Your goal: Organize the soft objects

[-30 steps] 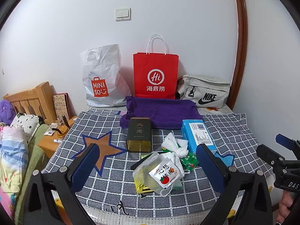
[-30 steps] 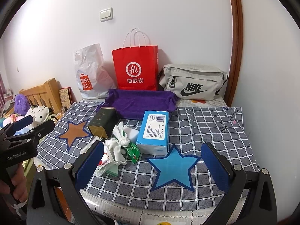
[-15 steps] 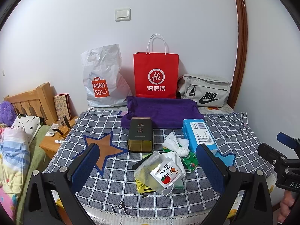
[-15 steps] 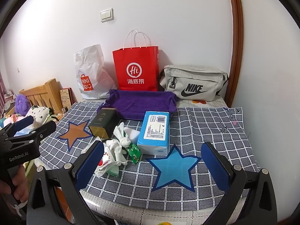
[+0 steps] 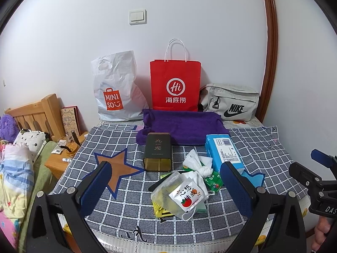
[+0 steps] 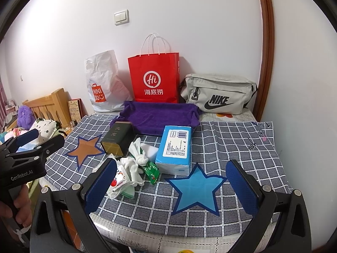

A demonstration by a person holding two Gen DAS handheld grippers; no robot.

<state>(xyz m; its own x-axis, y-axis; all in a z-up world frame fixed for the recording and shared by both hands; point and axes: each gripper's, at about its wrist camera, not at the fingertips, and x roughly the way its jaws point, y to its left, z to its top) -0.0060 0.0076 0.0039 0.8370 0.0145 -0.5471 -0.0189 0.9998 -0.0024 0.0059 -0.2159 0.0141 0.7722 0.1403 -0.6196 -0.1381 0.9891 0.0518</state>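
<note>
Risk: the pile is tangled, so a grab at the white cloth may drag packets along or snag the tin. Both the left gripper and the right gripper gape wide, empty. The pile lies between the left's fingers, toward 1 o'clock; for the right it sits at 10 o'clock.

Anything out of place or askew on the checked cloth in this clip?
Yes: a loose heap of soft items, with a snack pouch, white socks and a green packet, sits jumbled between the dark tin and blue tissue pack. Nothing looks spilled or damaged.
</note>
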